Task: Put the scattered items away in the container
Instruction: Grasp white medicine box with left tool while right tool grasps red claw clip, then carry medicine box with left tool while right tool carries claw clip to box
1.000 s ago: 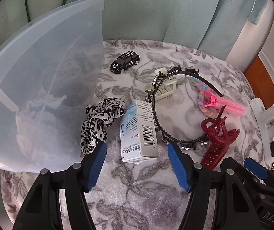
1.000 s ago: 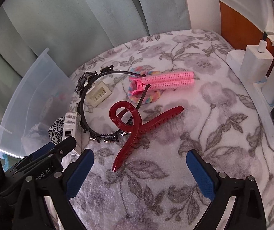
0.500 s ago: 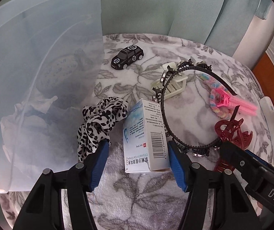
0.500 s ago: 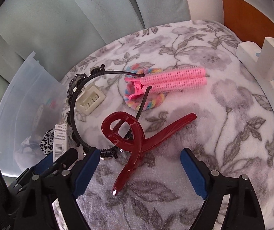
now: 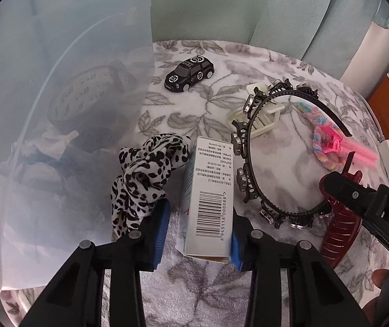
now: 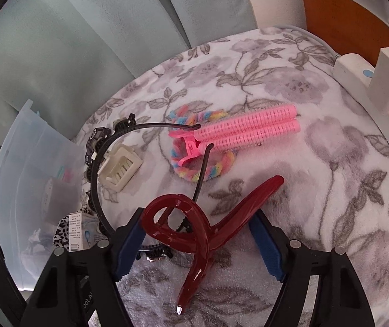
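My left gripper (image 5: 198, 234) straddles a white medicine box (image 5: 210, 199) with a barcode; its right pad touches the box, the left pad stands a little off it. A leopard-print scrunchie (image 5: 145, 174) lies just left of the box, against the clear plastic container (image 5: 58, 109). My right gripper (image 6: 197, 245) is open around a dark red hair claw (image 6: 194, 231), its pads apart from it. A black headband (image 6: 96, 179), a cream clip (image 6: 119, 167), pink rollers (image 6: 248, 130) on a rainbow scrunchie (image 6: 223, 164) and a black toy car (image 5: 189, 75) lie on the floral cloth.
The container holds a round tin and crumpled items. White chargers and a power strip (image 6: 385, 81) sit along the right edge. A curtain hangs behind the table. The right gripper's arm (image 5: 371, 209) crosses the left view's lower right.
Both grippers moved forward and down. The left jaws narrowed around the medicine box. The right jaws came around the red hair claw.
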A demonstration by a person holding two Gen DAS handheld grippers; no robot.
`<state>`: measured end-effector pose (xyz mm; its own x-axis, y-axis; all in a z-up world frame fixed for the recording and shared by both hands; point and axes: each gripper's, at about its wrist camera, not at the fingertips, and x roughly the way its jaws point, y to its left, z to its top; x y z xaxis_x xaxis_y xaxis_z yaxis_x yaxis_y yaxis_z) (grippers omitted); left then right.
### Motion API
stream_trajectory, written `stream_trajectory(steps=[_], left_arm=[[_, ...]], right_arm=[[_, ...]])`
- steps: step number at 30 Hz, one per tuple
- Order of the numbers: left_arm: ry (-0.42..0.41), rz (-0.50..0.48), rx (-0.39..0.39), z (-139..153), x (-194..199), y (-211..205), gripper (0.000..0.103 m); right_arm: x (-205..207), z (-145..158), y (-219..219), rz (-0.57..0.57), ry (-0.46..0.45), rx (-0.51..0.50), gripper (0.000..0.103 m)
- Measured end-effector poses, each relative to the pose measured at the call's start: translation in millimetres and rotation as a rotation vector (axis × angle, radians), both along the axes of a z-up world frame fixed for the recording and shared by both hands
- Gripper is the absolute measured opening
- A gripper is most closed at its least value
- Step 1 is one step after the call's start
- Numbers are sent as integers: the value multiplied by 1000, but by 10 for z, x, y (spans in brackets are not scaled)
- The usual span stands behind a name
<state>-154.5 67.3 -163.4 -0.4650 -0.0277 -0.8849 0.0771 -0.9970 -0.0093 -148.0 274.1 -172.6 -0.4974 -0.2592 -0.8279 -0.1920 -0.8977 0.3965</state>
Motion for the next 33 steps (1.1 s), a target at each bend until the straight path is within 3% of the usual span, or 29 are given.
stream_trajectory(steps=[7,22,33], left_arm=[[-1,-8,6,17,-16,-16,30],[27,-22,25,231,45,-16,28],[104,-49,44,668,279,50,28]], right_arm=[[-9,2,50,-7,5,-24,71],[187,115,191,-37,4,-57,68],[464,531,313,-57,70,-64,68]])
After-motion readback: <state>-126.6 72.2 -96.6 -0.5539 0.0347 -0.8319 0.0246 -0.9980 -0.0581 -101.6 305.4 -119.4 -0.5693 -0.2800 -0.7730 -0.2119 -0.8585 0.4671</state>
